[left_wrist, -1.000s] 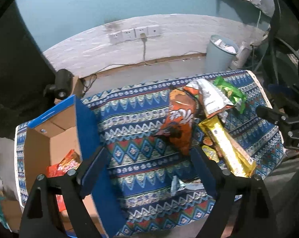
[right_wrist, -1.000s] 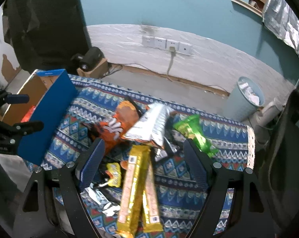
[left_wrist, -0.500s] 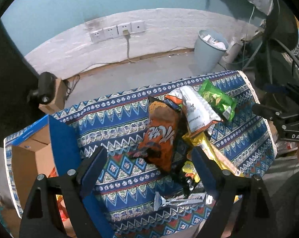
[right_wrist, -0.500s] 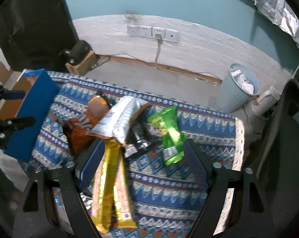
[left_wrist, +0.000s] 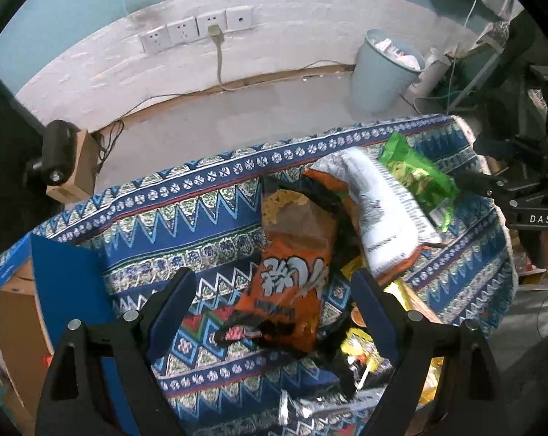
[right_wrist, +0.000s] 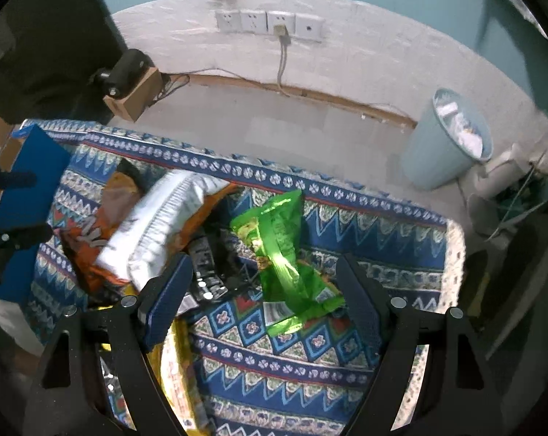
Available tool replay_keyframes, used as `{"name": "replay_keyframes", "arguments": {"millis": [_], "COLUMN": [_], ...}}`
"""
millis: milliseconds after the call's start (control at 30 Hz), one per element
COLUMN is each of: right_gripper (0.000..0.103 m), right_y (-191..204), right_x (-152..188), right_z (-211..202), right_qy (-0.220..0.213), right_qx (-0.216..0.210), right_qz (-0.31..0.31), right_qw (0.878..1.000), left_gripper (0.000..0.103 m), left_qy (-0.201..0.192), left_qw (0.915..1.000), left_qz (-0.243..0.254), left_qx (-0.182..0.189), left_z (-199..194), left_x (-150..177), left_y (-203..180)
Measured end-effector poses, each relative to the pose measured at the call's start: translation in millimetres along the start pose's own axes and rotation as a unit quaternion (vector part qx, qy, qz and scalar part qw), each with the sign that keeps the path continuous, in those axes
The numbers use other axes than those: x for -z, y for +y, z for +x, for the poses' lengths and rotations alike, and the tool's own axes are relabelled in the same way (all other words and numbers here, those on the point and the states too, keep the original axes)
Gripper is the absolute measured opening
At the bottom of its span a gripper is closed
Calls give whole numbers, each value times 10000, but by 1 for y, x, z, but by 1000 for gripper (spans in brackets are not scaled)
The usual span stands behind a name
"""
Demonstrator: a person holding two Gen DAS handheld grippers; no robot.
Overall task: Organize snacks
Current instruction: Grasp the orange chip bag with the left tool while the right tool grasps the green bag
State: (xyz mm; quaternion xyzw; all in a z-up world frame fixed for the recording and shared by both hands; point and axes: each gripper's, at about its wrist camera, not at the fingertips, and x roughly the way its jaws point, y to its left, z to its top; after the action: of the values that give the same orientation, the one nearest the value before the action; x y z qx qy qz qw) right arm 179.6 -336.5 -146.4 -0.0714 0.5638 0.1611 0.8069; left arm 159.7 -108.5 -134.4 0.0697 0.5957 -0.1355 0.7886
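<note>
An orange chip bag [left_wrist: 292, 276] lies on the patterned cloth, right under my left gripper [left_wrist: 274, 290], which is open and straddles it from above without touching. A white bag [left_wrist: 382, 210] overlaps the orange one, and a green bag [left_wrist: 415, 178] lies beyond it. My right gripper [right_wrist: 261, 283] hangs open over the green bag [right_wrist: 281, 250], its fingers on either side. The white bag [right_wrist: 161, 225] and the orange bag [right_wrist: 88, 247] lie to its left. Gold bars [right_wrist: 175, 374] sit low under the left finger. The blue cardboard box [left_wrist: 56, 287] stands at the left.
The table is covered by a blue patterned cloth [right_wrist: 382, 239] and ends at a far edge above a concrete floor. A pale blue bin [right_wrist: 444, 141] stands on the floor at the right. A small black device on a cardboard block [left_wrist: 61, 160] sits by the wall. Small yellow packets [left_wrist: 361, 345] and a silver wrapper [left_wrist: 310, 407] lie near the front.
Both grippers have moved to the right and downward over the table. The orange bag now lies between the left fingers, the green bag between the right ones. Neither opening changed.
</note>
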Motion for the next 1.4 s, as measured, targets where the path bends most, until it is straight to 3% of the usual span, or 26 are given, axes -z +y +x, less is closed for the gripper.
{"name": "replay_keyframes", "arguments": {"millis": [133, 333, 533, 800, 900, 1000, 1100, 1400], "right_gripper": [81, 81, 81, 80, 70, 61, 46, 41], "right_y": [-6, -19, -17, -20, -21, -20, -16, -19], "right_x": [2, 4, 5, 8, 10, 10, 11, 15], "right_z": [23, 51, 72, 95, 100, 100, 99, 80], "right_qy": [189, 384, 600, 868, 965, 956, 956, 842], "right_qx": [168, 63, 91, 296, 299, 231, 210, 386], "right_qz": [-40, 148, 33, 32, 61, 66, 59, 310], "right_qw": [9997, 9991, 9982, 9958, 9949, 9951, 9952, 9952], "left_gripper": [88, 88, 88, 87, 71, 63, 58, 53], "left_qy": [108, 357, 629, 827, 749, 681, 608, 453], "left_qw": [9999, 9992, 9975, 9961, 9966, 9967, 9966, 9982], "left_qz": [52, 57, 307, 299, 306, 438, 556, 357], "left_qx": [29, 196, -36, -5, 127, 68, -22, -167], "left_z": [20, 44, 76, 99, 96, 93, 88, 63], "left_x": [-2, -1, 3, 5, 6, 9, 11, 18], "left_y": [-2, -7, -17, -16, -15, -15, -20, -13]}}
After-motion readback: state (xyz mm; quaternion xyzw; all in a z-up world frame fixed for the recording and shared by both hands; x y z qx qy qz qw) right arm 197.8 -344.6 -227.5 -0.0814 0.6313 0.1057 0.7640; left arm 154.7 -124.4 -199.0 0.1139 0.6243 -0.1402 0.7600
